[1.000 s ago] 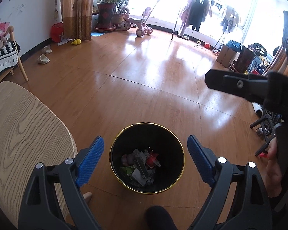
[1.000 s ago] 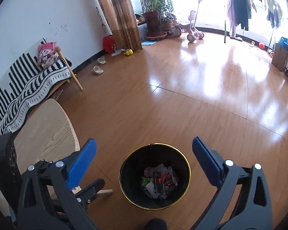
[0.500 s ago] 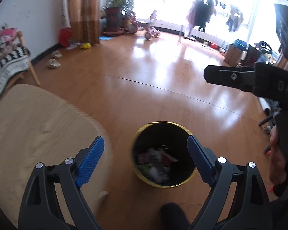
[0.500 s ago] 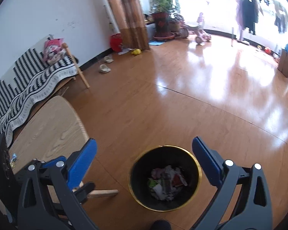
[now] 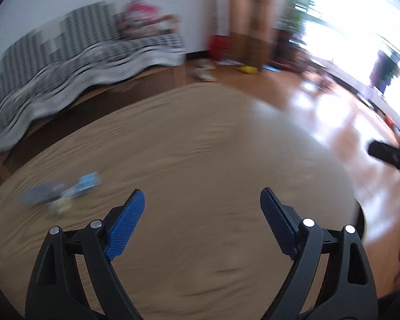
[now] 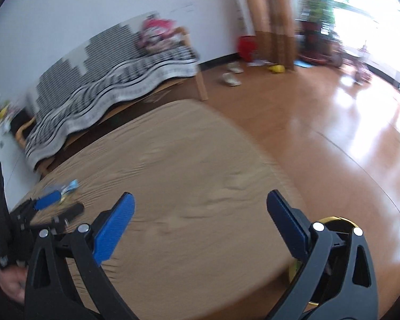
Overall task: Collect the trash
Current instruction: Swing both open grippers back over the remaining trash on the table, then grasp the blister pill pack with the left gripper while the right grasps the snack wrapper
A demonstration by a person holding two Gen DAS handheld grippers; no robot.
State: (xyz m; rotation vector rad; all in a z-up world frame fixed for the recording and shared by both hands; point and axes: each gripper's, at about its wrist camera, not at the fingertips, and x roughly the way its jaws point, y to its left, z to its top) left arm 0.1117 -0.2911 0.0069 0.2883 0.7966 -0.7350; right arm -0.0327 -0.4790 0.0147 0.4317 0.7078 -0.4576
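Grippers both empty: left gripper [image 5: 202,208] and right gripper [image 6: 200,208] hang spread wide over the pale wooden surface [image 5: 200,146]. Blurred blue-grey wrappers [image 5: 66,192] lie at its left edge, likely next pickup. Gold-rimmed black bin [image 6: 336,220] stands beside the surface.

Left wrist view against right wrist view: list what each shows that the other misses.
Only the left wrist view: the tip of the right claw at its right edge.

Only the right wrist view: the gold rim of the trash bin behind the table's edge, and a hand at the lower left.

Both: the wooden table, blurred wrappers on its left side, the striped blanket, and both claws open and empty.
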